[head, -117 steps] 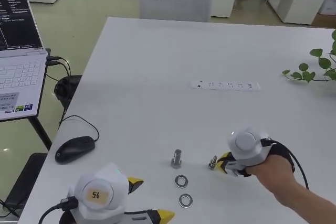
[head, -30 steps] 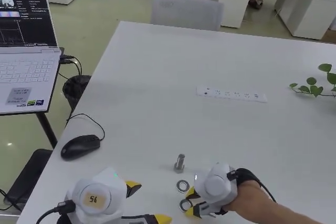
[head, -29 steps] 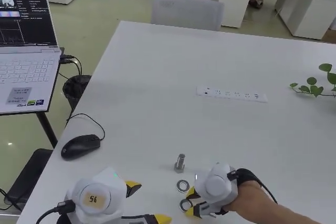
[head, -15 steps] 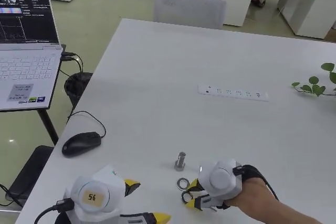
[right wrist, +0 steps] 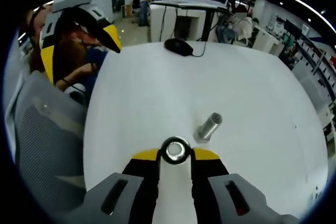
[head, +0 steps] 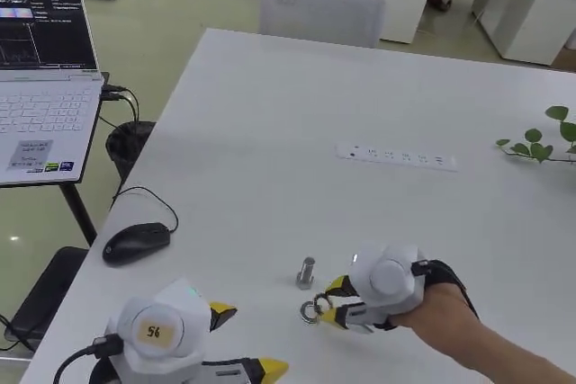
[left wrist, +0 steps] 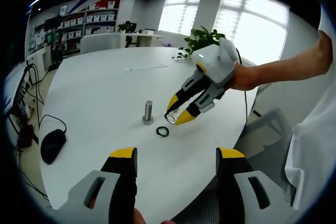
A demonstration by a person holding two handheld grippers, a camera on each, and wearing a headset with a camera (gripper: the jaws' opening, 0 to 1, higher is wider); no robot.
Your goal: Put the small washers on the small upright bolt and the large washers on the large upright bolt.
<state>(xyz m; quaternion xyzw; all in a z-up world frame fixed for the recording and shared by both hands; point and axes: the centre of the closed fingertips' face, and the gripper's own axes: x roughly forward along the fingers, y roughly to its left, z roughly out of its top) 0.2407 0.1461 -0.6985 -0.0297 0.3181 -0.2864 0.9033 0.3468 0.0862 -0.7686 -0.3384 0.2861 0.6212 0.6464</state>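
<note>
White domed left tongs (head: 250,340) labelled 56, black cable (head: 76,357); right tongs (head: 328,300) alike, yellow-tipped, black hand strap (head: 443,274).

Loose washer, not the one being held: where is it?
In the left gripper view the loose washer lies flat on the table beside the base of the upright bolt, just below the right gripper.

The head view looks down on the surface (head: 270,177) from its near edge. Both gripper views sit low and close, facing each other; all share the bolt (head: 306,272).
</note>
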